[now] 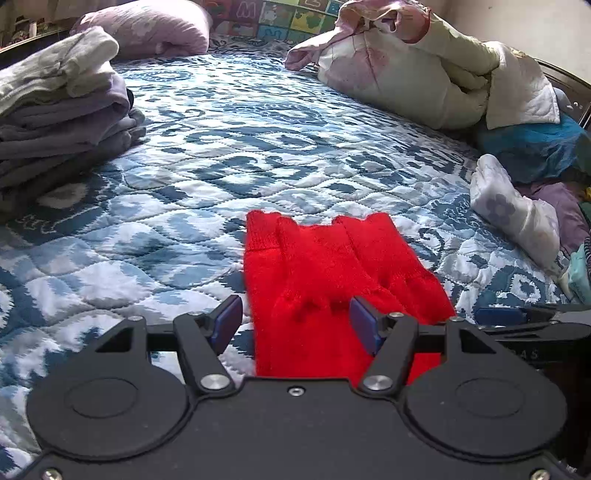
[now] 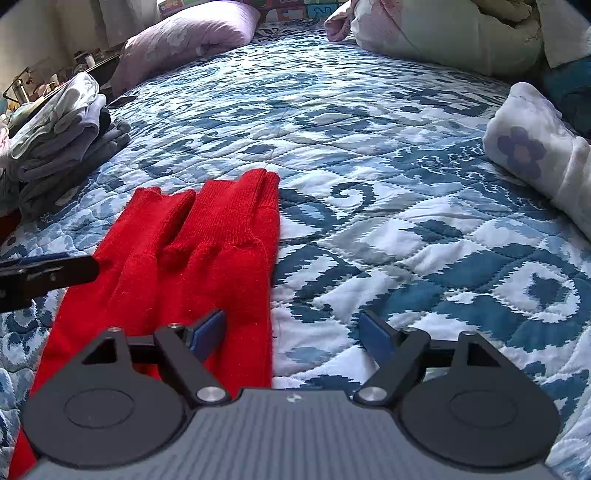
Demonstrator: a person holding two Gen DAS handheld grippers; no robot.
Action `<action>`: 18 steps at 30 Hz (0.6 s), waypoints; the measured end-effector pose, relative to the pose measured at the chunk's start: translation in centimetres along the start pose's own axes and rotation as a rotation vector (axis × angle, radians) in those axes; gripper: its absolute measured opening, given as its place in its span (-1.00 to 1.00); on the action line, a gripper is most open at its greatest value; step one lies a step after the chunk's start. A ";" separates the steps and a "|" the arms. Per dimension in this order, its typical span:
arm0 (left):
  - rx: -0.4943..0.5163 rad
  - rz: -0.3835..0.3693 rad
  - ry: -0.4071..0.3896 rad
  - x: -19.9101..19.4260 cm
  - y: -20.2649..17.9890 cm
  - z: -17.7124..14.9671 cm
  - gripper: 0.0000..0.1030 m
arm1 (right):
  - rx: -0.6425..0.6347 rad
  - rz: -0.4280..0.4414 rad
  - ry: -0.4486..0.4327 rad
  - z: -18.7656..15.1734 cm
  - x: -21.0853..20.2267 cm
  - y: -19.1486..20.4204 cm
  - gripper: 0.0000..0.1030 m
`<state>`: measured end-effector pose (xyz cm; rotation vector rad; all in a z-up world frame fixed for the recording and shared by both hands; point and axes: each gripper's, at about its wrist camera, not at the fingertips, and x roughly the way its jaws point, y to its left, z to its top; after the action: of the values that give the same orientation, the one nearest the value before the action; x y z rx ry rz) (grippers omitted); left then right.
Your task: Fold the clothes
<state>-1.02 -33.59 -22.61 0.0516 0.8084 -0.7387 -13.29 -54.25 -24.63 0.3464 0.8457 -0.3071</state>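
A red knitted garment (image 1: 332, 280) lies flat on the blue and white quilted bed, its ribbed cuffs pointing away from me. My left gripper (image 1: 295, 325) is open just above its near left part, the jaws set wide over the cloth's left edge. In the right wrist view the same red garment (image 2: 199, 258) lies left of centre. My right gripper (image 2: 291, 332) is open over its right edge, the left finger (image 2: 207, 332) above the cloth and the right finger above the quilt. Neither holds anything.
A stack of folded grey and lilac clothes (image 1: 62, 118) sits at the left. A lilac pillow (image 1: 147, 29) and a bundled pale duvet (image 1: 424, 70) lie at the far end. A rolled white floral cloth (image 2: 535, 155) and loose clothes (image 1: 535, 144) lie at the right.
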 end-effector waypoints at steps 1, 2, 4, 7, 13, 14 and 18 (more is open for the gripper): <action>-0.003 -0.001 0.002 0.2 0.0 -0.1 0.23 | 0.000 0.001 -0.001 0.0 0.0 0.0 0.54; -0.005 0.001 0.003 0.4 0.0 -0.2 0.23 | 0.001 0.003 -0.001 0.1 0.1 0.0 0.54; -0.007 0.005 0.005 0.7 0.0 -0.3 0.19 | 0.000 0.002 -0.003 0.1 0.1 0.0 0.55; -0.016 0.011 0.013 1.3 0.1 -0.5 0.01 | -0.004 0.000 -0.006 0.1 0.3 0.1 0.56; 0.011 -0.002 0.018 1.7 -0.1 -0.6 -0.26 | -0.004 0.004 -0.014 0.0 0.6 0.1 0.62; 0.017 -0.005 0.019 1.8 -0.1 -0.5 -0.28 | -0.004 0.005 -0.015 0.0 0.6 0.1 0.63; 0.017 -0.021 0.029 2.1 0.3 0.0 -0.29 | 0.006 0.019 -0.028 0.3 0.6 0.0 0.61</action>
<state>0.17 -34.58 -24.10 0.0695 0.8310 -0.7663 -12.70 -54.45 -24.91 0.3542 0.8141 -0.2965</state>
